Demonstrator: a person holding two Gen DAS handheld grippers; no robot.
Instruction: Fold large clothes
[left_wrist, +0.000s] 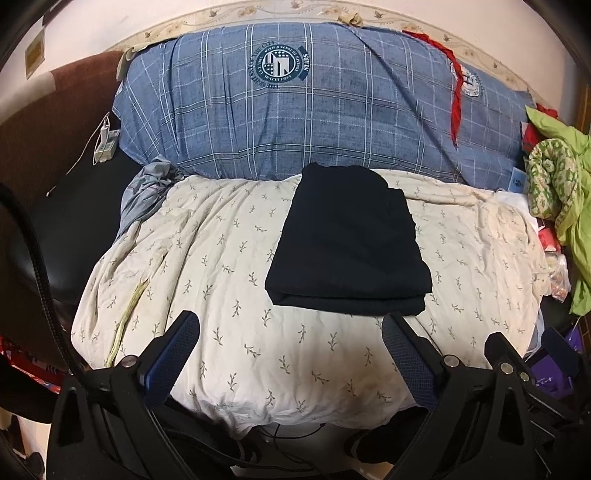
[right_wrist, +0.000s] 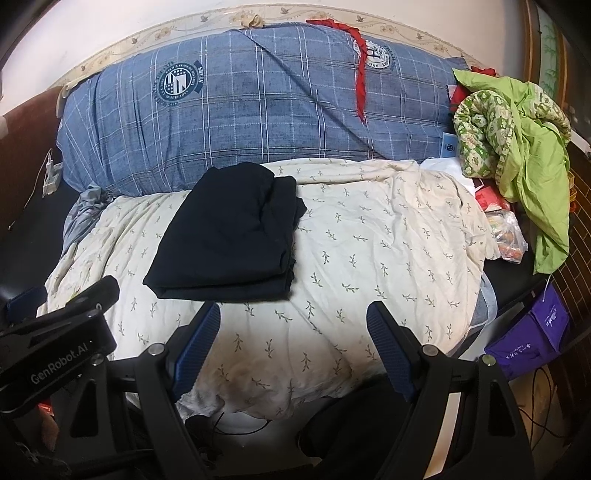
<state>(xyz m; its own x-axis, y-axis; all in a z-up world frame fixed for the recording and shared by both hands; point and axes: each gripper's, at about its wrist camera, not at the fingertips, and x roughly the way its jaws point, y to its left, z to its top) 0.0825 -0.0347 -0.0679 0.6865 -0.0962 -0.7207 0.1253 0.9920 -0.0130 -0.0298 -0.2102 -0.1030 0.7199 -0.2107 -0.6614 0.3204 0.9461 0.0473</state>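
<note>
— What do you count on the bed?
— You have one folded black garment (left_wrist: 349, 243), one cream leaf-print duvet (left_wrist: 229, 280), one blue plaid quilt (left_wrist: 295, 110).
— And you hold?
— Two grippers: left gripper (left_wrist: 291, 336), right gripper (right_wrist: 293, 325).

A bed (left_wrist: 85, 236) with a dark cover carries a cream quilt printed with small leaf sprigs (left_wrist: 258, 332), and a folded black garment (left_wrist: 351, 243) lies flat on that quilt, toward its far side. Behind the quilt, a bulky blue plaid duvet with round emblems (left_wrist: 295, 110) is bunched along the wall. A crumpled lime-green cloth (right_wrist: 524, 147) is heaped at the bed's right edge, and a white charger with its cable (left_wrist: 105, 142) lies on the dark cover at the left.
</note>
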